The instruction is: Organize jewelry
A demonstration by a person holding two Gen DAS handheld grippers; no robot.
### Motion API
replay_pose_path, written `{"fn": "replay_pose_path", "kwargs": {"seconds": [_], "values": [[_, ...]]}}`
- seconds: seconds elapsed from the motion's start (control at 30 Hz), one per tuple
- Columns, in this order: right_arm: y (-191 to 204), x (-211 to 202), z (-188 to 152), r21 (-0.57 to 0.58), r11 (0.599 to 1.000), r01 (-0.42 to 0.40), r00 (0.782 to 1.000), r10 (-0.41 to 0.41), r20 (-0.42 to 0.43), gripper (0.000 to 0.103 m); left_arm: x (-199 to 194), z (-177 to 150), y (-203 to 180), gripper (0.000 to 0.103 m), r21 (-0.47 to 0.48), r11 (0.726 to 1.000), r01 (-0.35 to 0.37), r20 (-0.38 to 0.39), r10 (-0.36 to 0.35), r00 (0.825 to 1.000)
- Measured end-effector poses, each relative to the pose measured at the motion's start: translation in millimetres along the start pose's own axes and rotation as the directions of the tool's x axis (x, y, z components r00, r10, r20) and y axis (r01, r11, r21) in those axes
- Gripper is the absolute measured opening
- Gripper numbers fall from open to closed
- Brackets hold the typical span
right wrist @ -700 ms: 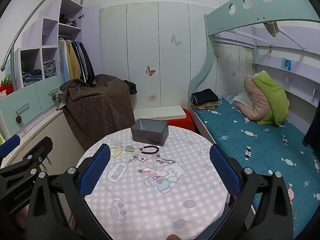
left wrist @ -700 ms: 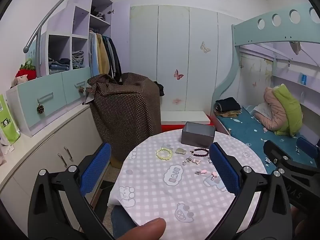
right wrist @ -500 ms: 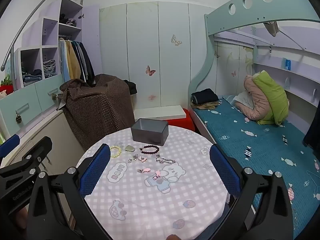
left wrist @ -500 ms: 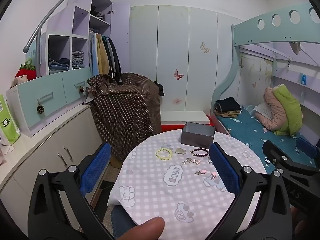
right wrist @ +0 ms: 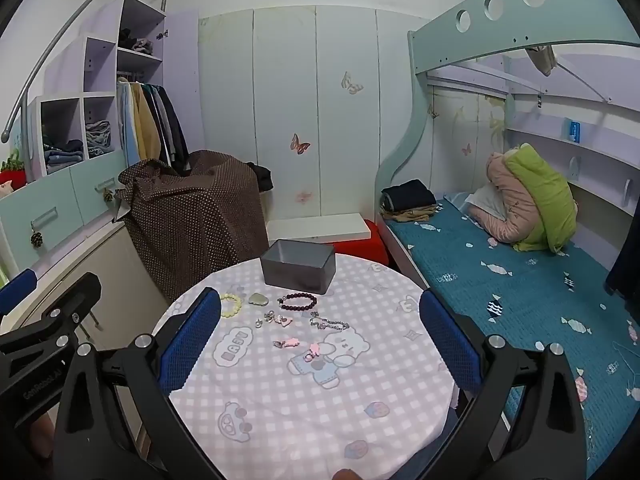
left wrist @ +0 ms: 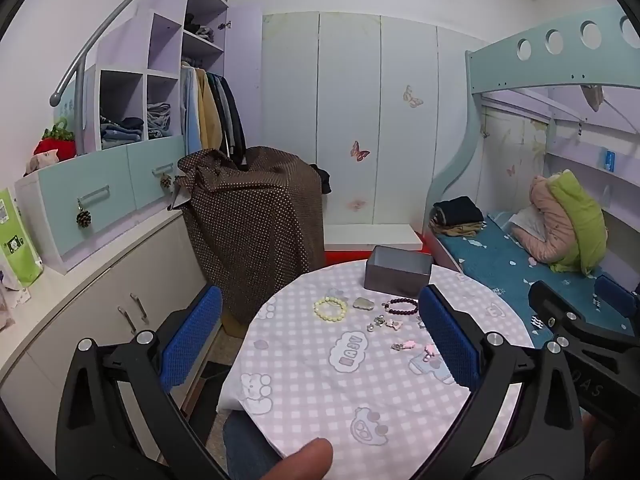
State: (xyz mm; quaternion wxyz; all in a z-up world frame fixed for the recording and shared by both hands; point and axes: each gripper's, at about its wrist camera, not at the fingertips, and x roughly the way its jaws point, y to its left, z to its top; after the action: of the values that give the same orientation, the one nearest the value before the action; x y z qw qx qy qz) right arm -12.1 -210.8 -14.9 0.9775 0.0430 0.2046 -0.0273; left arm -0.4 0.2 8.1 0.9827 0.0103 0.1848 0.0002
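left gripper (left wrist: pixel 316 344) spread, empty | right gripper (right wrist: pixel 320 340) spread, empty | dark bracelet (right wrist: pixel 298 301) before box (right wrist: pixel 298 266): light, likely slippery; pinch across beads

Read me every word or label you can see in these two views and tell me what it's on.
"BABY": cloud print on the tablecloth.
"GenRobot.AI": side of the left gripper, roughly legible.
"DAS": partial lettering on the right gripper.
Green packet and blue shelf tag: print too small to read.
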Motion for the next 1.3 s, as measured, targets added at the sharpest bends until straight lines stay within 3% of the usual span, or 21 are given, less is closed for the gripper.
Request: {"fn": "replay_pose_path", "kwargs": {"seconds": [1.3], "values": [[-2.8,12.5,-2.1,-0.02,1.0,0.012,1.0,-0.012,-0.004,0.096,18.0,-7.5,3.6,0.098,0.008,1.0,0.021,-0.022,-0.021,1.0]]}}
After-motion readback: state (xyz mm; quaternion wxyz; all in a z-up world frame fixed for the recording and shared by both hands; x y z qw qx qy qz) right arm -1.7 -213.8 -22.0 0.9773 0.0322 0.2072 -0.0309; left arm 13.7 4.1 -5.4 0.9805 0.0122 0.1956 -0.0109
